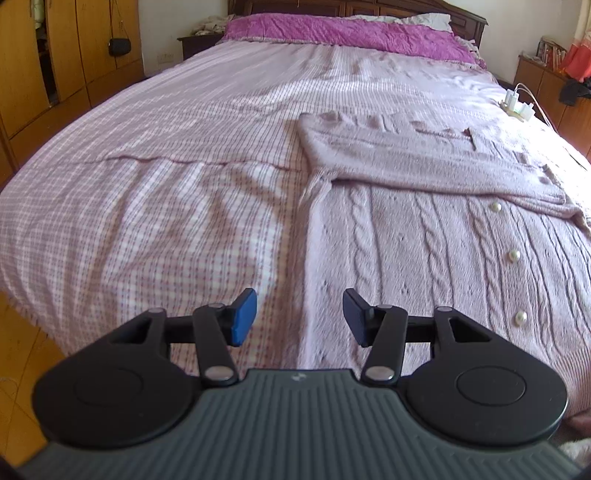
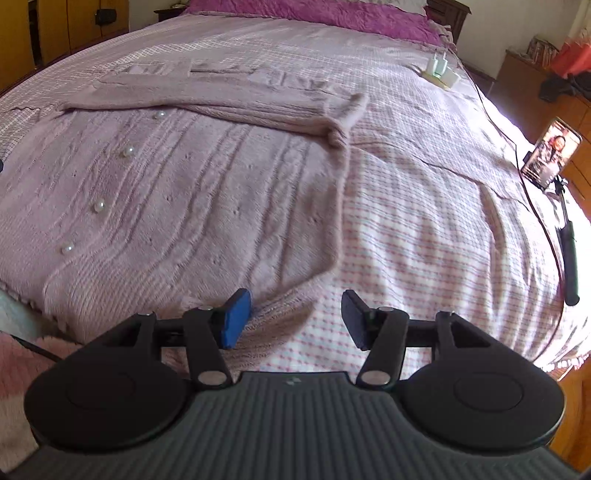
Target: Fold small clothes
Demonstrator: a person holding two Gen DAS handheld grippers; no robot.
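Note:
A pale pink cable-knit cardigan [image 1: 424,236] with pearl buttons [image 1: 514,255] lies flat on the bed, both sleeves folded across its upper part. My left gripper [image 1: 300,317] hovers open above the cardigan's lower left edge, nothing between its blue pads. In the right wrist view the same cardigan [image 2: 192,192] fills the left half, its folded sleeve [image 2: 258,110] lying across the top. My right gripper [image 2: 295,319] stands open over the cardigan's lower right corner, and its jaws hold nothing.
The pink checked bedspread [image 1: 155,206] covers the bed, with a magenta pillow [image 1: 332,29] at the head. A white charger block [image 2: 439,72] and cable lie at the right. A phone on a stand [image 2: 552,153] and a dark stick [image 2: 569,254] sit at the right edge. Wooden wardrobes [image 1: 55,55] stand to the left.

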